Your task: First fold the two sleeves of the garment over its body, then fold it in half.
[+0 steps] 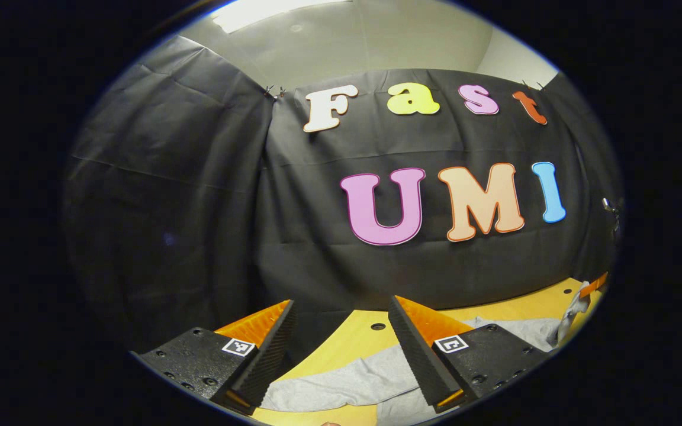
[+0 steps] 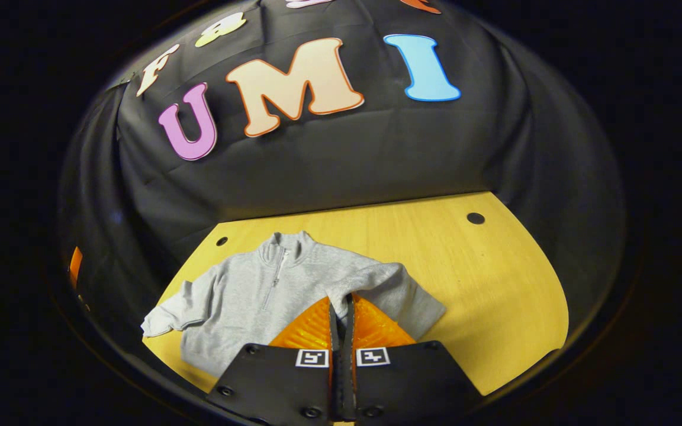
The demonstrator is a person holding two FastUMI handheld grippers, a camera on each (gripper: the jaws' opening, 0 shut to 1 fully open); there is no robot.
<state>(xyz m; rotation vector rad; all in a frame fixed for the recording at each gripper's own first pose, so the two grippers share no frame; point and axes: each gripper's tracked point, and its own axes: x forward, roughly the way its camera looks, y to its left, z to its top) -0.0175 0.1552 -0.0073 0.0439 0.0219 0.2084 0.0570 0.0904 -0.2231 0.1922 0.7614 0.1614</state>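
A grey zip-neck garment (image 2: 258, 296) lies flat on the wooden table (image 2: 495, 284), collar toward the far wall. One sleeve (image 2: 169, 313) reaches out to the left. The other sleeve (image 2: 400, 290) lies bent at the right, and my right gripper (image 2: 341, 300) is shut on its edge, jaws almost touching. In the left gripper view my left gripper (image 1: 341, 303) is open and hovers low over grey cloth (image 1: 347, 378), with nothing between its fingers. At that view's right edge a bit of the grey cloth (image 1: 573, 307) stands lifted beside an orange finger tip (image 1: 598, 284).
The black cloth wall (image 2: 329, 160) closes the table's far side and both flanks. Round holes (image 2: 475, 218) mark the tabletop near its far corners. Bare wood stretches to the right of the garment.
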